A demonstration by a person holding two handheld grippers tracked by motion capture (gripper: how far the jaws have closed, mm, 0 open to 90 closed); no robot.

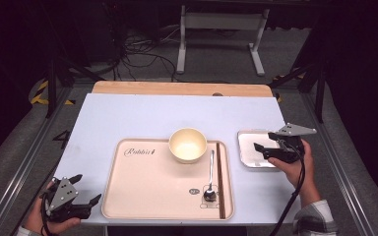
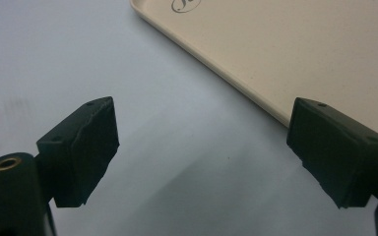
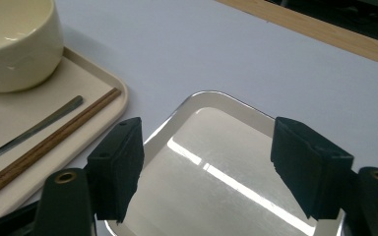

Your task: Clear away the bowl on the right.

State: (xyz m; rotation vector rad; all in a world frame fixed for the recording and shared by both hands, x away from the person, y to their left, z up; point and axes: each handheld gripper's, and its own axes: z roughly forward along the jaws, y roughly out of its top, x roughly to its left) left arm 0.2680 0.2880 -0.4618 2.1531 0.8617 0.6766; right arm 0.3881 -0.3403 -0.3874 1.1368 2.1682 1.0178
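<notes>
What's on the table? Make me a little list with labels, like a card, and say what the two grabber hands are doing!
Table: pale blue top
Big tray: beige, in the middle
On the tray: cream bowl, spoon, brown chopsticks
Beside the tray: shiny metal dish, to its right, nothing in it
Right gripper: jaws open over the metal dish, nothing held
Left gripper: jaws open, near the tray's left corner, nothing held
</notes>
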